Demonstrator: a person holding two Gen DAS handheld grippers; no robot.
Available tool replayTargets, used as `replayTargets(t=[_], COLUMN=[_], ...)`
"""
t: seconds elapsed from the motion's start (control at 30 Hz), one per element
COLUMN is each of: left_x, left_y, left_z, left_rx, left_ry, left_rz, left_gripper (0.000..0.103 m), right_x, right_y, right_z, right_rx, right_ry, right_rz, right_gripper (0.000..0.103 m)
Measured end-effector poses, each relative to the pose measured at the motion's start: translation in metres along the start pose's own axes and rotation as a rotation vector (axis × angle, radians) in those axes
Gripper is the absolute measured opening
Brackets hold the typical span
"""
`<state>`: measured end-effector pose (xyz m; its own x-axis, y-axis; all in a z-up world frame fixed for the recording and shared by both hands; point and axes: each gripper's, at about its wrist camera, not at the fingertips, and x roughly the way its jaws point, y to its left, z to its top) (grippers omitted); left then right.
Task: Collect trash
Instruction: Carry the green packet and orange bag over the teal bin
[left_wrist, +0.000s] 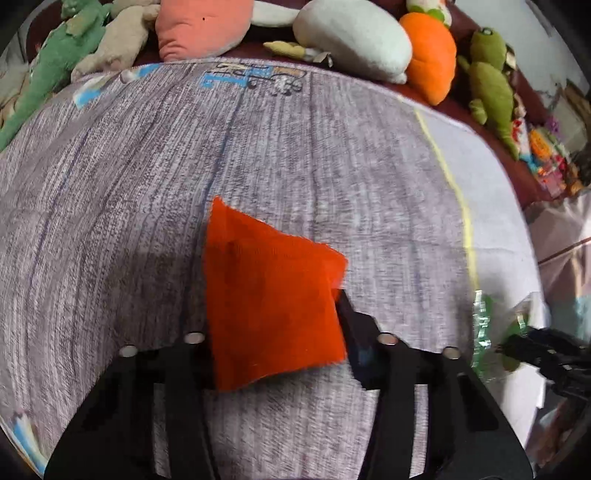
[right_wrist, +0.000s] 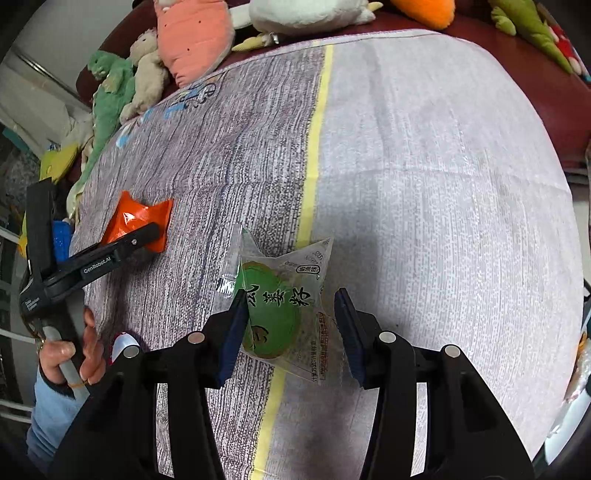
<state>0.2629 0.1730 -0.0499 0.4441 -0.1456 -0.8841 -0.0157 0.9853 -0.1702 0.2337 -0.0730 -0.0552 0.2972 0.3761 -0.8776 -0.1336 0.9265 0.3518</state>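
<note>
1. The left tongs (left_wrist: 273, 317) were clamped on an orange wrapper (left_wrist: 269, 291); from their own camera the packet filled the gap between the two black arms, and from the right wrist view one dark finger (right_wrist: 147, 232) lay pressed along its lower edge.
2. That orange wrapper (right_wrist: 138, 221) sat low over the grey-streaked part of the bed cover (left_wrist: 147, 184), whether touching the cloth or just off it I could not tell.
3. The right tongs (right_wrist: 291, 328) stood to either side of a clear snack packet (right_wrist: 280, 306) with a green round inside and dark lettering on it. The left blue pad (right_wrist: 236, 328) was against the packet's side; the right pad (right_wrist: 349, 328) seemed to meet only the thin clear edge, so I could not tell whether they truly gripped it.
4. The snack packet lay over the yellow stripe (right_wrist: 314, 147) where the grey-streaked cloth met the pale part of the cover (right_wrist: 443, 184).
5. A person's hand (right_wrist: 70, 354), in a light blue sleeve (right_wrist: 51, 410), held the handle of the left tool at the bed's near edge.
6. Along the far edge of the bed sat a row of soft toys: a green dinosaur (left_wrist: 48, 74), a beige plush (left_wrist: 122, 40), a pink cushion (left_wrist: 199, 26), a pale grey-white plush (left_wrist: 351, 40), an orange carrot (left_wrist: 432, 62) and a green frog-like toy (left_wrist: 491, 81).
</note>
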Motion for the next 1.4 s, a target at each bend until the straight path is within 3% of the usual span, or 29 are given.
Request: replayTargets(t=[0.1, 0.33, 0.67, 1.17, 1.4], left_x=[-0.010, -0.042, -0.080, -0.094, -0.088], left_y=[-0.008, -0.036, -0.097, -0.249, -0.346], left_z=[-0.003, -0.009, -0.044, -0.102, -0.122], left_rx=[0.010, 0.059, 0.150, 0.343, 0.481], left_ry=[-0.038, -0.098, -0.119, -0.071, -0.037], left_rz=[0.037, 0.039, -0.041, -0.180, -0.245], left_gripper=[0.039, 0.039, 0.039, 0.039, 0.039], right_x=[-0.004, -0.021, -0.076, -0.192, -0.248], right_y=[-0.004, -0.013, -0.043, -0.158, -0.232], right_z=[-0.002, -0.013, -0.041, -0.127, -0.172], right_rx=[0.004, 0.023, 0.082, 0.271, 0.380], right_ry=[-0.008, -0.035, -0.121, -0.319, -0.420], right_rz=[0.003, 0.012, 0.031, -0.002, -0.065], right_gripper=[0.046, 0.046, 0.046, 0.046, 0.046])
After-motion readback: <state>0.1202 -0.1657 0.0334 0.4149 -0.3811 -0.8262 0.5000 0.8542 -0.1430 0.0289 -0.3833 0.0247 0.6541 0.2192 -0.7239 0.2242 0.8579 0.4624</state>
